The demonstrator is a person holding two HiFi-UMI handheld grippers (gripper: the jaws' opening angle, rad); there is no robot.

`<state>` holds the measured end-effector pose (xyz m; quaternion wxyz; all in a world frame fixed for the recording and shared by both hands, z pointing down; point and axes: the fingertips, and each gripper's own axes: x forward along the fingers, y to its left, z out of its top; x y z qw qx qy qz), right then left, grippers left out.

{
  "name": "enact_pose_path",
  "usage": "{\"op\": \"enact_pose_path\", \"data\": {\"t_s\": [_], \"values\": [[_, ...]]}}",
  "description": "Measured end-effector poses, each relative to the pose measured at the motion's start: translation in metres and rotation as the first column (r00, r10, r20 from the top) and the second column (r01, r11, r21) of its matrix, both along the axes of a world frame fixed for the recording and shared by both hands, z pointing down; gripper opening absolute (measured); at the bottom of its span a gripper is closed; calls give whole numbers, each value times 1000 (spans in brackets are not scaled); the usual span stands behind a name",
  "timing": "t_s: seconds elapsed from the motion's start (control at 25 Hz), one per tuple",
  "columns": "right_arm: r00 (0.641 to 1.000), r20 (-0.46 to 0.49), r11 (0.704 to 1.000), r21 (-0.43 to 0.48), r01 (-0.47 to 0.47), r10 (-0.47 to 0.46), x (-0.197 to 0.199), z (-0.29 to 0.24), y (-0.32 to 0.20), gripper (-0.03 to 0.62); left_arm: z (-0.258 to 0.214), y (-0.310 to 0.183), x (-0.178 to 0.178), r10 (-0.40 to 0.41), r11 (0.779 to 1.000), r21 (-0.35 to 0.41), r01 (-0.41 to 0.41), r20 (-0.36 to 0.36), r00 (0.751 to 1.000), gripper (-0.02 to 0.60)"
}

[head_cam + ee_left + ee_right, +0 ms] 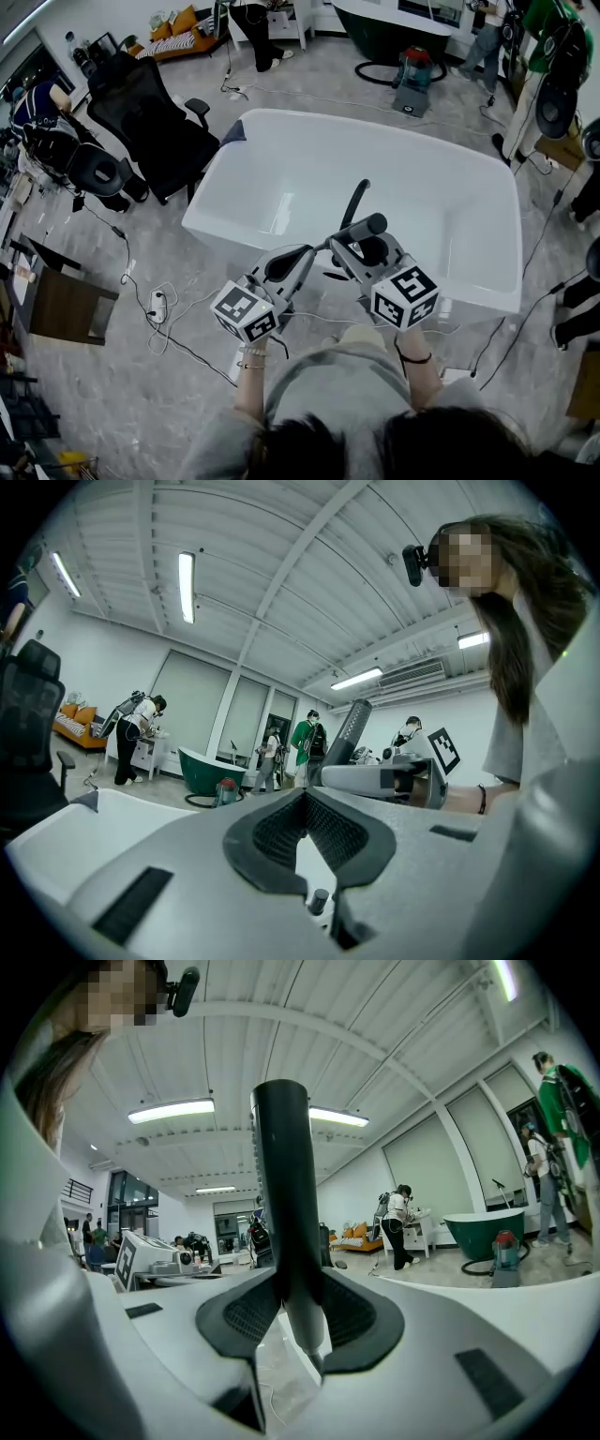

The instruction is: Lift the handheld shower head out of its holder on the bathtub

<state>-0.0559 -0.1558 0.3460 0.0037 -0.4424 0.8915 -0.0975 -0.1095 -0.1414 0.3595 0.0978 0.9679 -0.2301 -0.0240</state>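
**Shower head [281, 1194] clamped in our right tongs [298, 1318] at the rim of the bathtub [422, 197]**

Our right tongs were clenched on the dark handle of the shower head. It stood upright between the pads, and its paler, narrower lower end reached below them. From the left gripper view we saw its textured face rising above the right tool. Our left tongs [306, 841] were released, the jaws a little apart with nothing between them, only the white of the tub showing through the gap. In the head view we held both tools side by side, the left just beside the right, over the near rim of the white bathtub. A black office chair [155, 127] stood on the floor to the left of the tub.
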Motion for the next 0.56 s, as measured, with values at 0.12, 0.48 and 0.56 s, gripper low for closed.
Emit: {"op": "enact_pose_path", "data": {"t_s": [0.12,0.48,0.56], "values": [[1000,-8,1000,10,5,-5,-3,-2,0,133,0,-1,-3,-2,1000,-1,2,1,1000,5],[1000,-14,1000,27,7,-6,1,1,-1,133,10,-4,-1,4,1000,-14,-4,10,1000,5],[1000,-15,1000,25,8,-8,0,2,-3,133,12,-5,-1,7,1000,-17,-7,11,1000,5]]}}
